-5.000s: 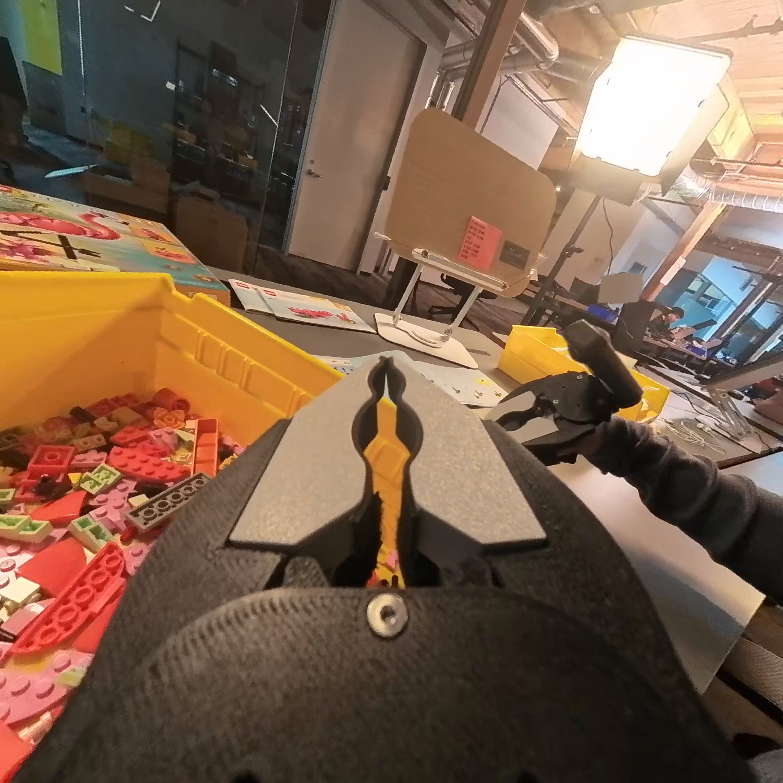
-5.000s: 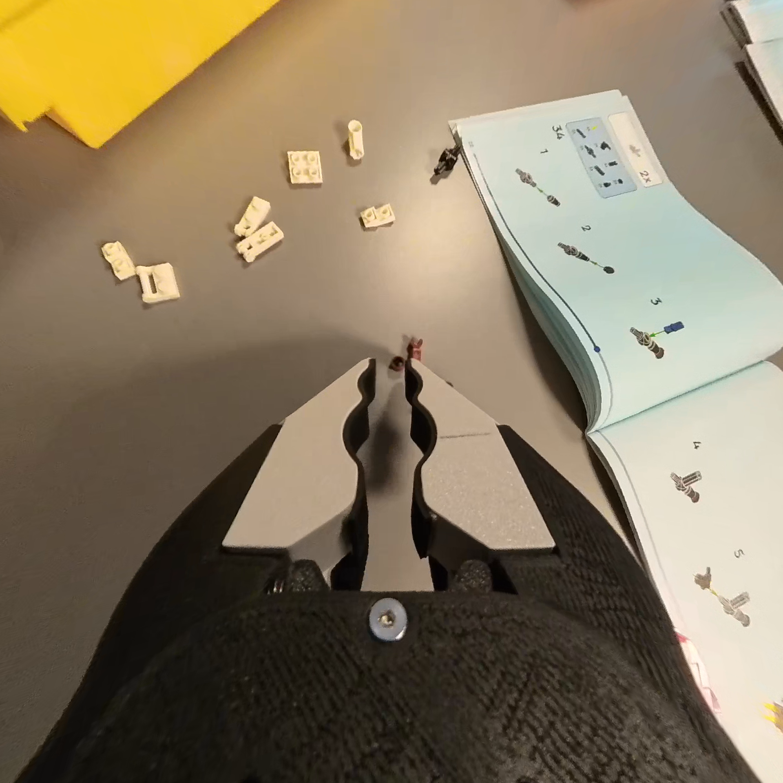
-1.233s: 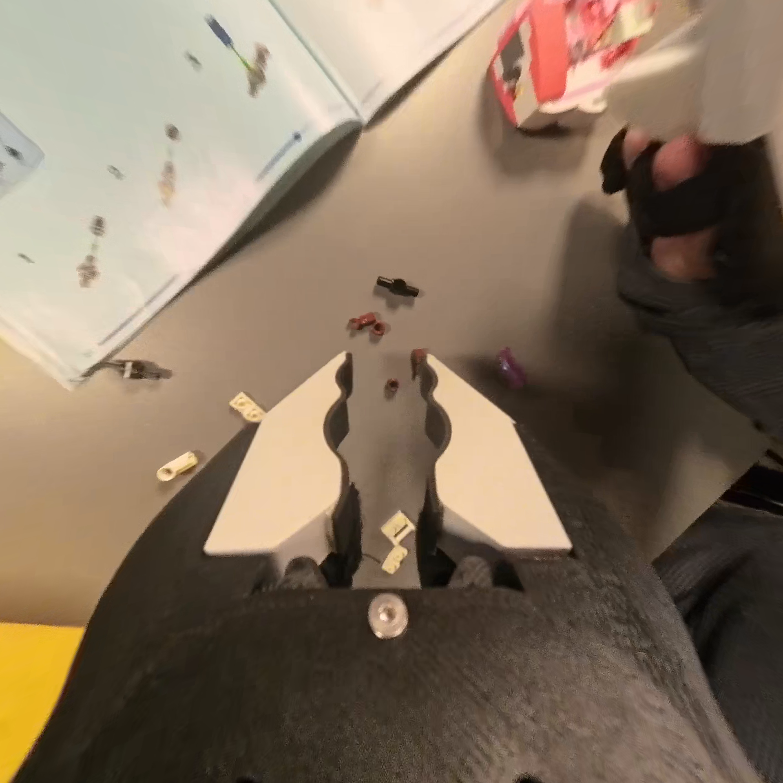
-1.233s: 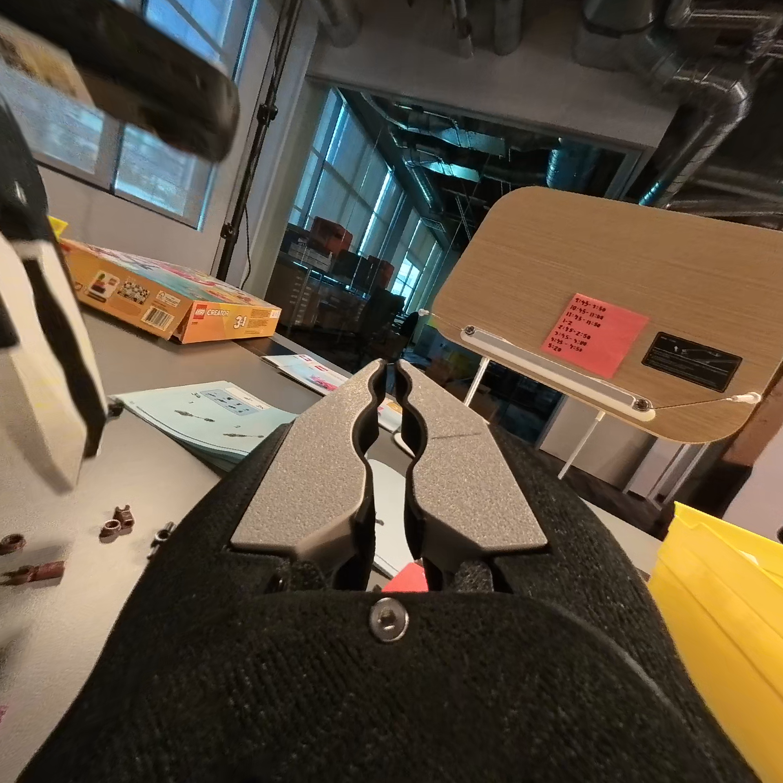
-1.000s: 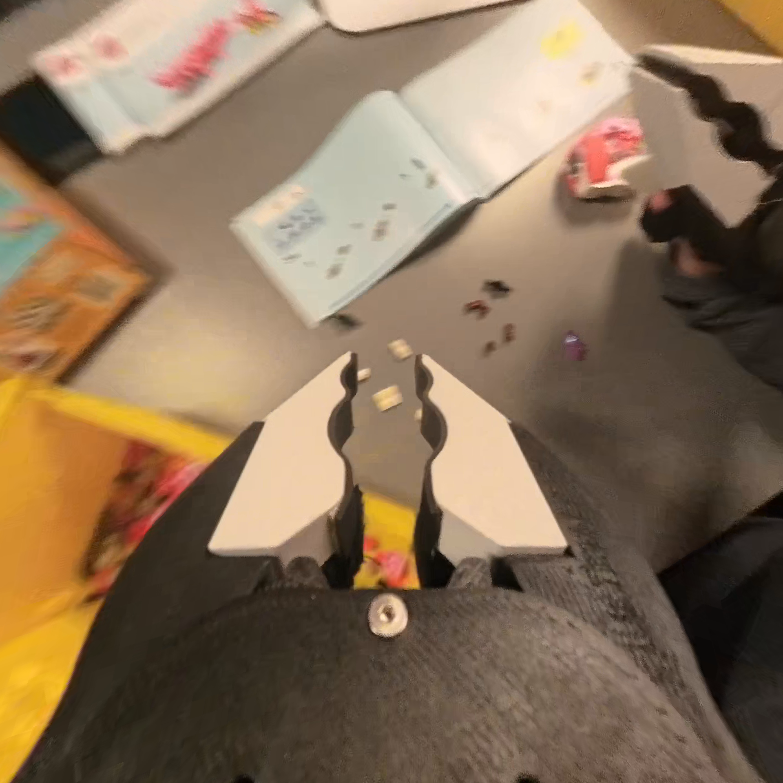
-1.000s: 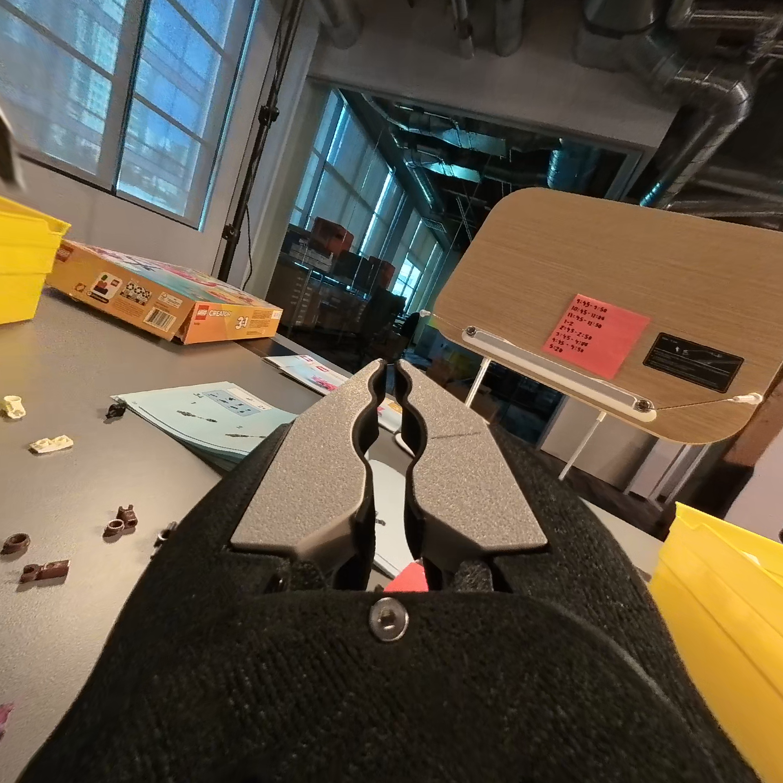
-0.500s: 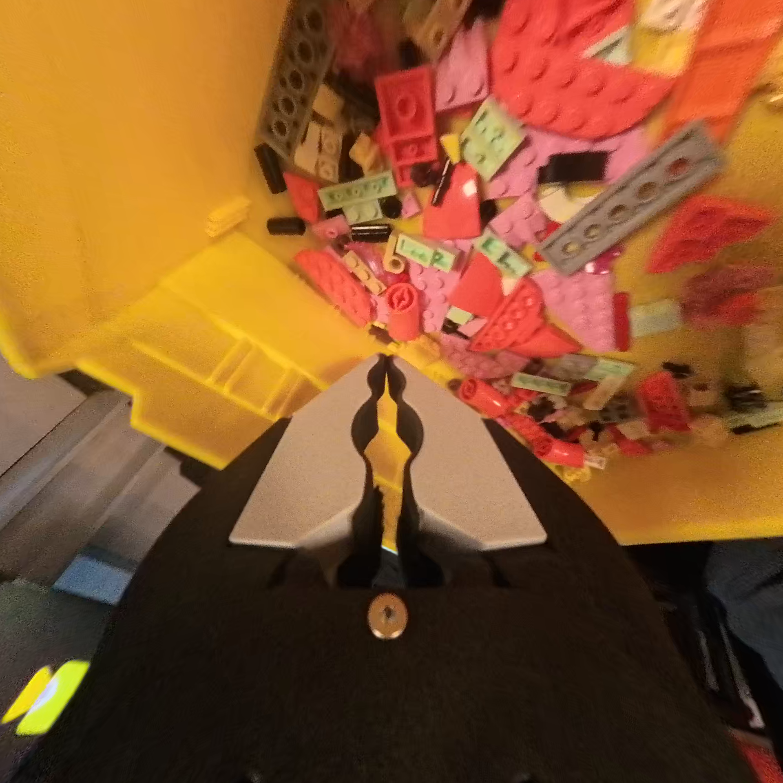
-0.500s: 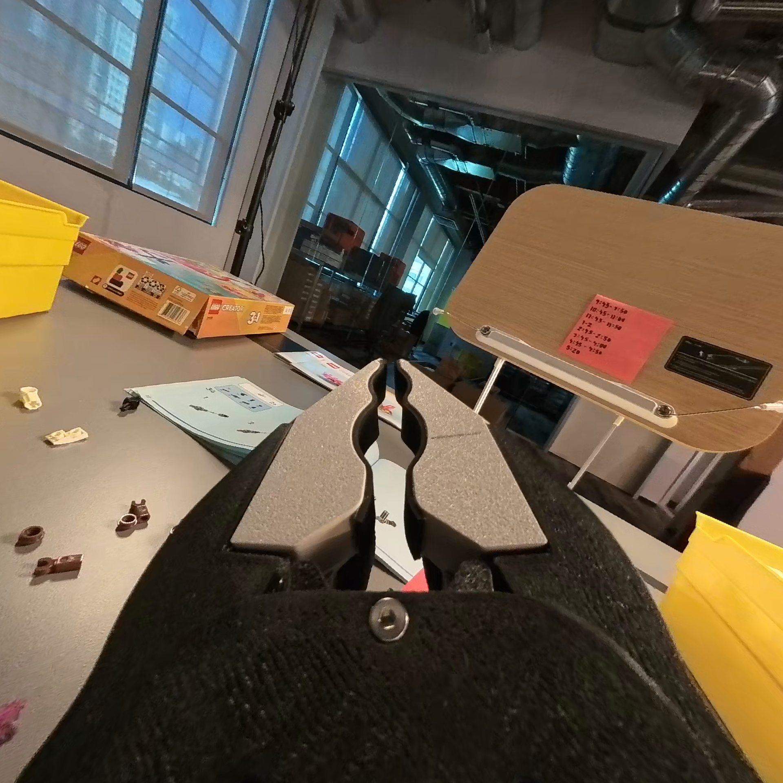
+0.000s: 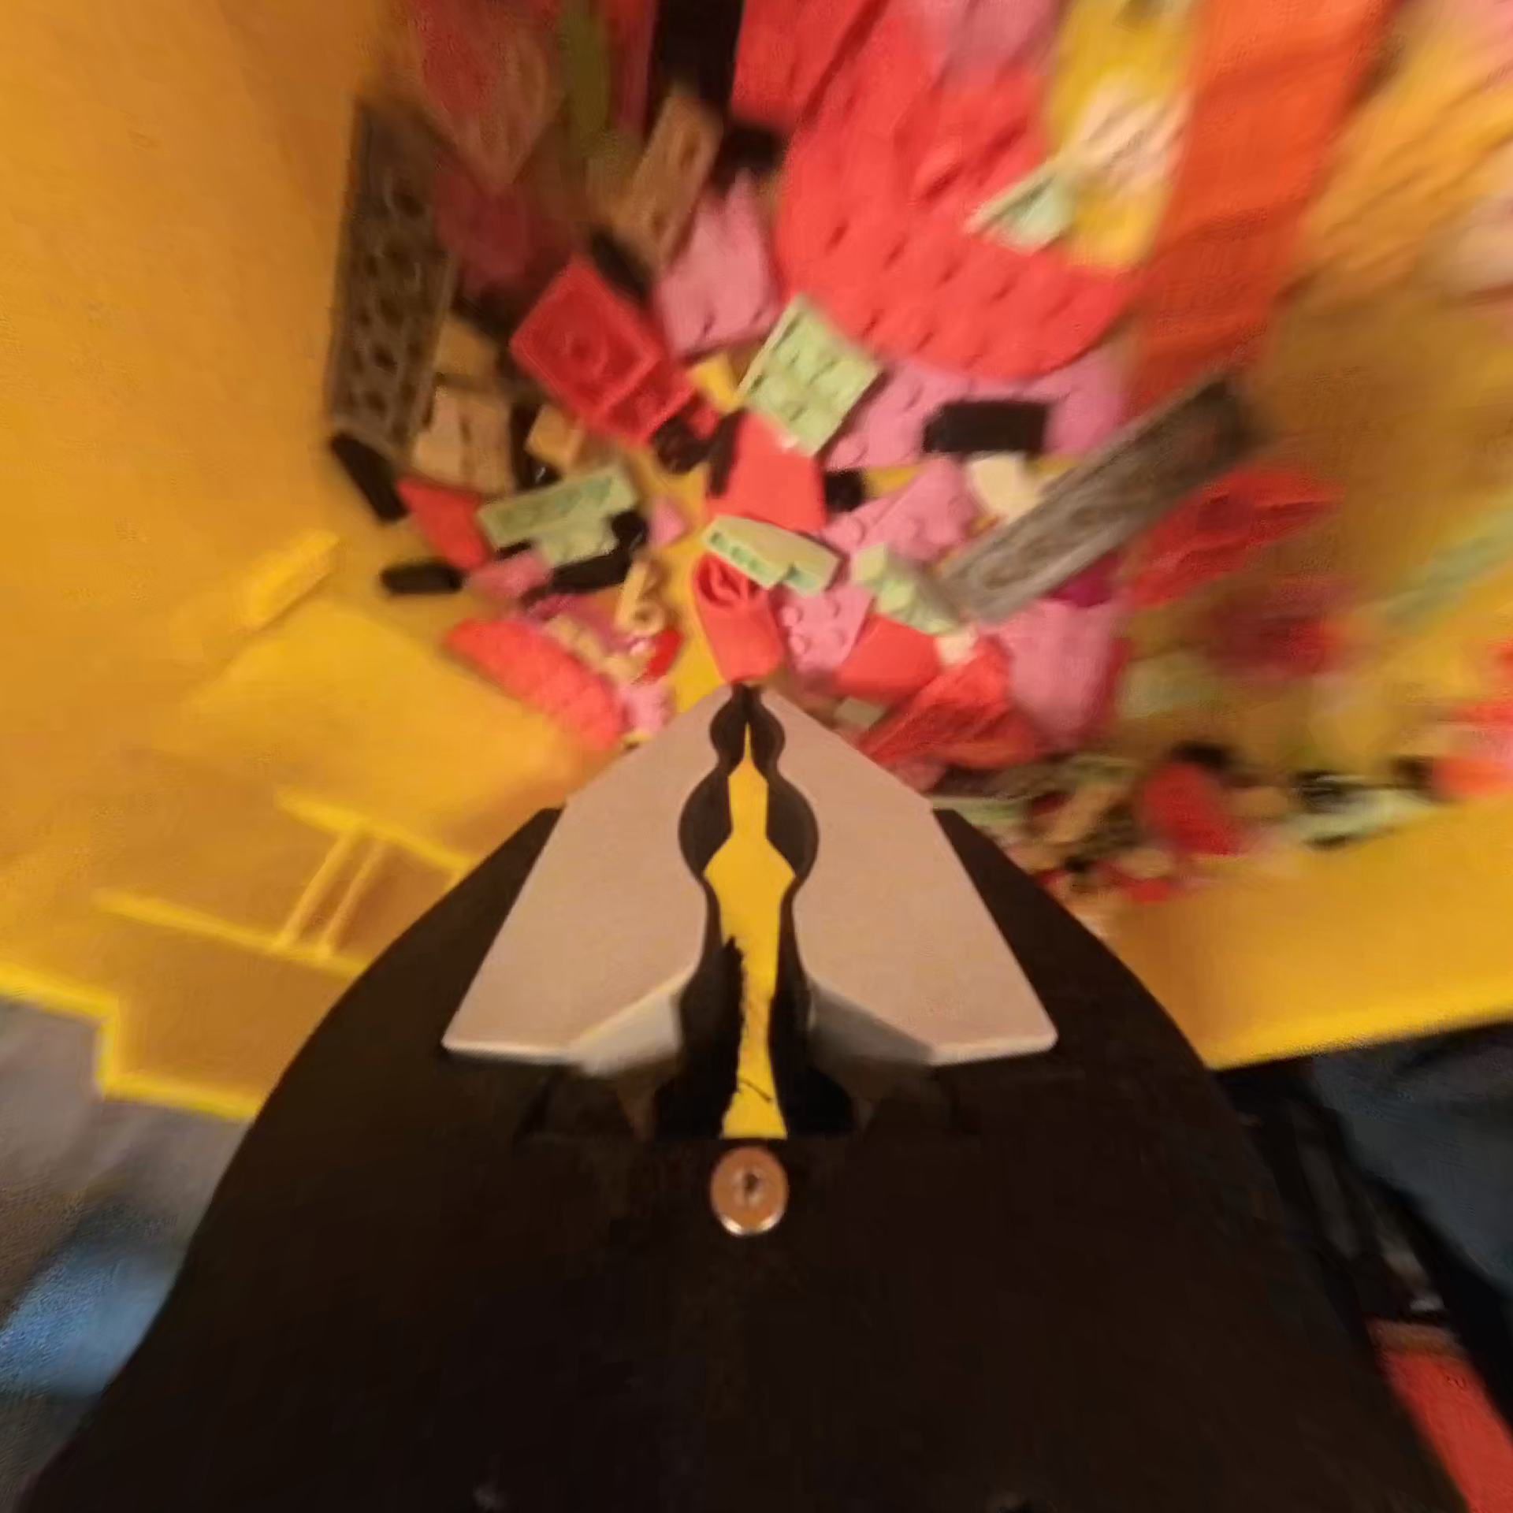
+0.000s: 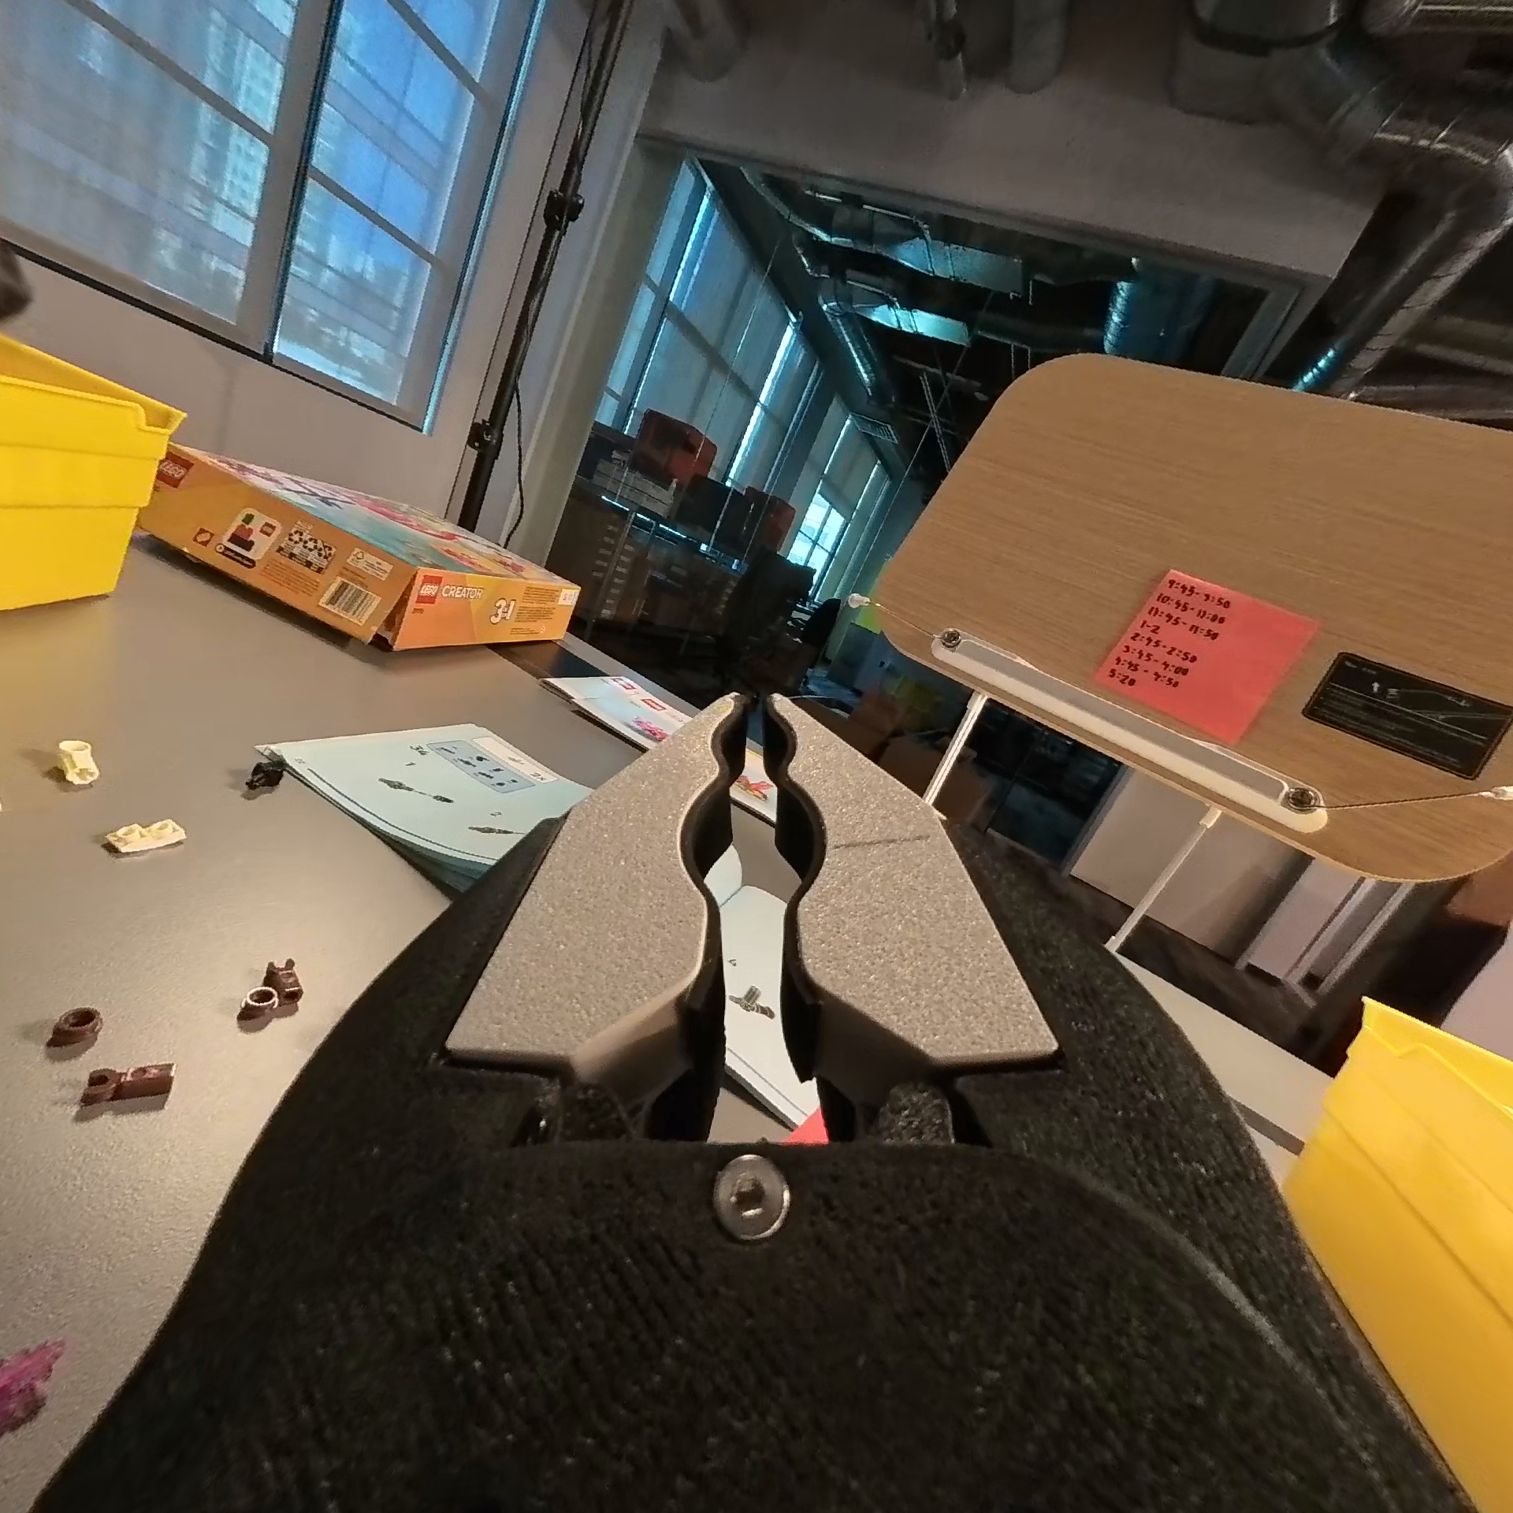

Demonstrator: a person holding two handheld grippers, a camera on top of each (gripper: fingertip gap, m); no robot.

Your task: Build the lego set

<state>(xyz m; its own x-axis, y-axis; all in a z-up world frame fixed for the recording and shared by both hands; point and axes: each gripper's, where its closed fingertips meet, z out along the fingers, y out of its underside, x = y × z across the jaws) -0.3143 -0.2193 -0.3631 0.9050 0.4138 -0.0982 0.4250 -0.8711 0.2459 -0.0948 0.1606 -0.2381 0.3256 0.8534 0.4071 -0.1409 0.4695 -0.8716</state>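
Inside the yellow bin [image 9: 147,344], its left wall and ribbed corner hem in a dense heap of bricks [image 9: 819,426]; only the bare bin floor beside that corner lies open. On the grey table [image 10: 246,712], bare surface runs between the scattered small pieces [image 10: 131,1081] and the open booklet [image 10: 426,786], while the tilted wooden stand [image 10: 1187,589] overhangs the booklet's far side.

I count two yellow bins [image 10: 65,491], one orange box [image 10: 360,565], two booklets [image 10: 426,786], four dark brown pieces [image 10: 270,995], two cream pieces [image 10: 143,835], and one wooden stand [image 10: 1146,589].
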